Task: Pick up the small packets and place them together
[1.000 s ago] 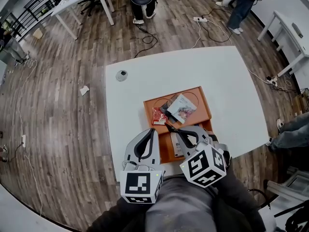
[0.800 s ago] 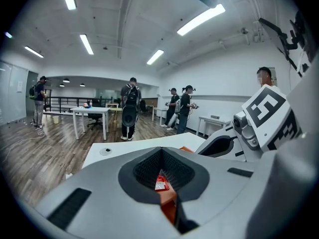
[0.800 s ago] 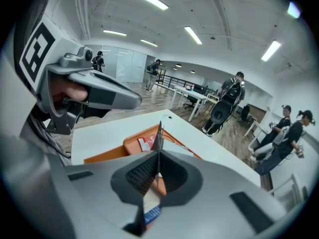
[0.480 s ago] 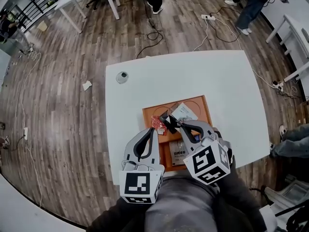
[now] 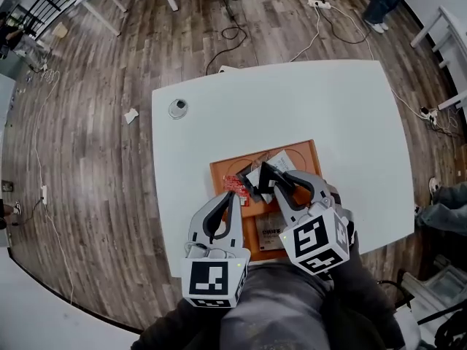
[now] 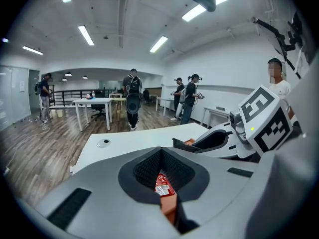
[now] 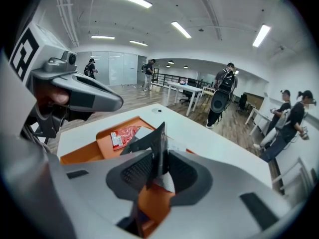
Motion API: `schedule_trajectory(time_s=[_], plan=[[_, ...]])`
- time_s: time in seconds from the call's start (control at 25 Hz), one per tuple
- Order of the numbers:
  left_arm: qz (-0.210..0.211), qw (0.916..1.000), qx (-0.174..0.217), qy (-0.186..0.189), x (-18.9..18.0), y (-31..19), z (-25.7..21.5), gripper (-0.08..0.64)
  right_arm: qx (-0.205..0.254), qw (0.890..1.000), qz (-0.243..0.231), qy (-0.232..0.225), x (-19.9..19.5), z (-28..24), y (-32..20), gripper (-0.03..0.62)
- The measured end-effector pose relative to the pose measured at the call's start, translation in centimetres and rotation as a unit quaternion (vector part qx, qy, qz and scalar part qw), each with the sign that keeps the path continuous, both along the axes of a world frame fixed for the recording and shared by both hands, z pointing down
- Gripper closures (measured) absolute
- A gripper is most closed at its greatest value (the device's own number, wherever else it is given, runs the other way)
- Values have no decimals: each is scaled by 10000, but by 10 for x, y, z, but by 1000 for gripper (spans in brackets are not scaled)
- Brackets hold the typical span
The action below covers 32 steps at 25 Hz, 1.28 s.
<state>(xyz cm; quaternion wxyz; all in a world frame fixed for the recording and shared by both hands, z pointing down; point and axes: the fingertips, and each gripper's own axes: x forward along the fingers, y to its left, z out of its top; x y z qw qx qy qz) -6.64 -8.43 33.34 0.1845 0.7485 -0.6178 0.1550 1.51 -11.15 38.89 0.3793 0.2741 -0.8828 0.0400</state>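
Observation:
An orange tray (image 5: 306, 153) on the white table (image 5: 328, 100) holds a red packet (image 5: 235, 182), a white printed packet (image 5: 276, 162) and another printed packet (image 5: 271, 232) near its front. My right gripper (image 5: 263, 172) hangs over the tray's middle. A black packet (image 7: 152, 142) stands on edge between its jaws, which have just been opening and now show a gap beside it. The red packet (image 7: 124, 135) lies just left of it. My left gripper (image 5: 232, 195) is shut and empty at the tray's left side, with the red packet (image 6: 162, 184) right beyond its tips.
A small round disc (image 5: 177, 108) sits at the table's far left corner. Cables trail over the wooden floor (image 5: 109, 159) around the table. Several people and other white tables stand in the background.
Both grippers have moved forward over the tray. The right one carried the black packet closer to the red and white packets, and its jaws have parted slightly.

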Motion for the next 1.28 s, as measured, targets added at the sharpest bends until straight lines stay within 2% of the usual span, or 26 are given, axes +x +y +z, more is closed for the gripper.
schedule_trajectory(time_s=[0.08, 0.2, 0.36, 0.84, 1.28], plan=[[20, 10000, -36, 14, 2, -3, 1, 563, -5, 10000, 39, 2, 2, 1, -4, 447], [64, 10000, -47, 17, 3, -2, 4, 563, 142, 9998, 143, -58, 3, -2, -7, 397], [116, 9999, -66, 17, 2, 3, 7, 563, 327, 9991, 248, -84, 4, -6, -6, 391], [210, 9997, 98, 75, 4, 12, 0, 563, 486, 9984, 293, 29, 5, -13, 7, 391], [461, 9986, 217, 141, 7, 33, -6, 563, 576, 9969, 517, 173, 14, -19, 34, 391]])
